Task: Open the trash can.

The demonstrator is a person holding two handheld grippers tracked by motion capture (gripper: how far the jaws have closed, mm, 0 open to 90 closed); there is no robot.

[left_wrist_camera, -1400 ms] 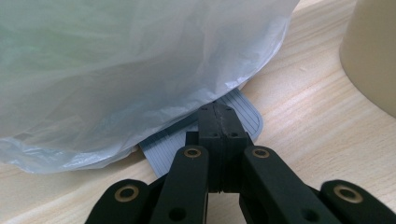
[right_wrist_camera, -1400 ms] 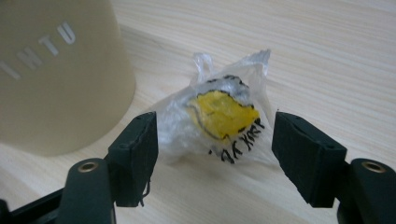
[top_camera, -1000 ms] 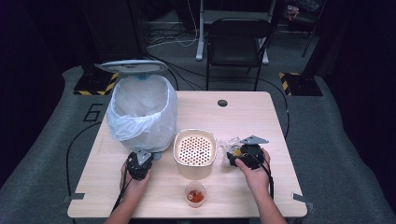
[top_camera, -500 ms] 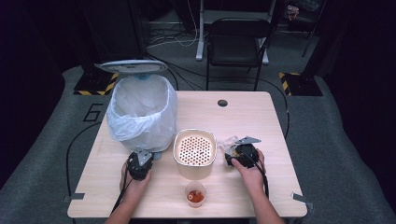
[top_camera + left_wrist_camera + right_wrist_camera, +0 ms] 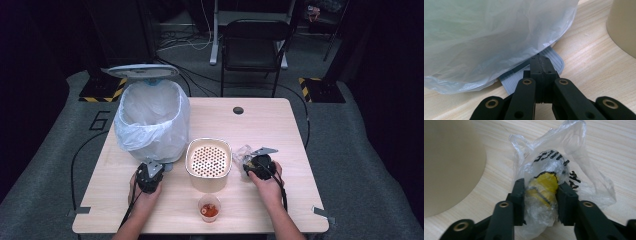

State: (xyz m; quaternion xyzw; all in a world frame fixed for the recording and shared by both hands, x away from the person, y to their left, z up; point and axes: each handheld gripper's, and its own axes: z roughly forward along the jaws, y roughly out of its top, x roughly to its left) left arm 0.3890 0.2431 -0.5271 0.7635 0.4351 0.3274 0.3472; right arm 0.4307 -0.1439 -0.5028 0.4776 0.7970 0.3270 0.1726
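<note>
Each black hand-held gripper (image 5: 541,72) has brass-ringed jaw links and a trailing cable.

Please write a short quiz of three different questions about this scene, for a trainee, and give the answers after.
1. True or false: the right gripper is shut on a crumpled plastic bag with something yellow inside.
2. What stands in front of the perforated cream container, nearest the person? A) a small clear cup with orange contents B) a chair C) a lid
3. Fill in: the left gripper, its jaws closed, points at a grey ribbed ___ under the lined bin.

Key: 1 true; 2 A; 3 pedal (probably the bin's foot pedal).
</note>
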